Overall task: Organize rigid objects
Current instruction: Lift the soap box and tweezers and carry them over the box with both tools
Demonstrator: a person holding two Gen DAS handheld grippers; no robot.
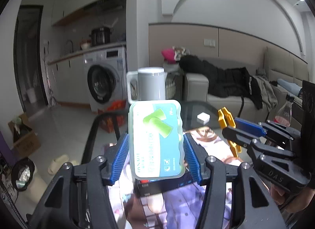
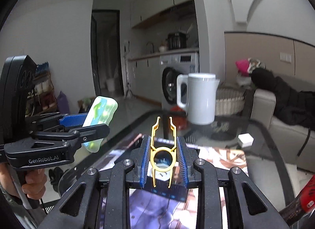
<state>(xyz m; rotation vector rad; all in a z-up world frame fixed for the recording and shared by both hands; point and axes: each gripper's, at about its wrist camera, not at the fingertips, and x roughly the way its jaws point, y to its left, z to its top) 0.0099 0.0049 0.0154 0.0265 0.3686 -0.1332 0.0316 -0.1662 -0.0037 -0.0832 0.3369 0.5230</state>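
In the left wrist view, the left gripper [image 1: 157,153] pinches a clear plastic box [image 1: 157,140] with a green and white label between its blue pads [image 1: 120,158]. The box is up in the air, above a dark box [image 1: 163,186] on the picture mat [image 1: 183,209]. A gray jug [image 1: 150,85] stands behind it. The right gripper [image 1: 239,128] is off to the side, holding a yellow clip [image 1: 229,128].

In the right wrist view, the right gripper [image 2: 163,159] squeezes the yellow clip [image 2: 163,150] by its ring. The clip's two thin arms point forward toward the gray jug [image 2: 200,99] on the glass table [image 2: 261,136]. A small white cube [image 2: 245,140] sits near the jug. The left gripper [image 2: 86,128] holds the clear plastic box [image 2: 99,118] tilted, off to the side.
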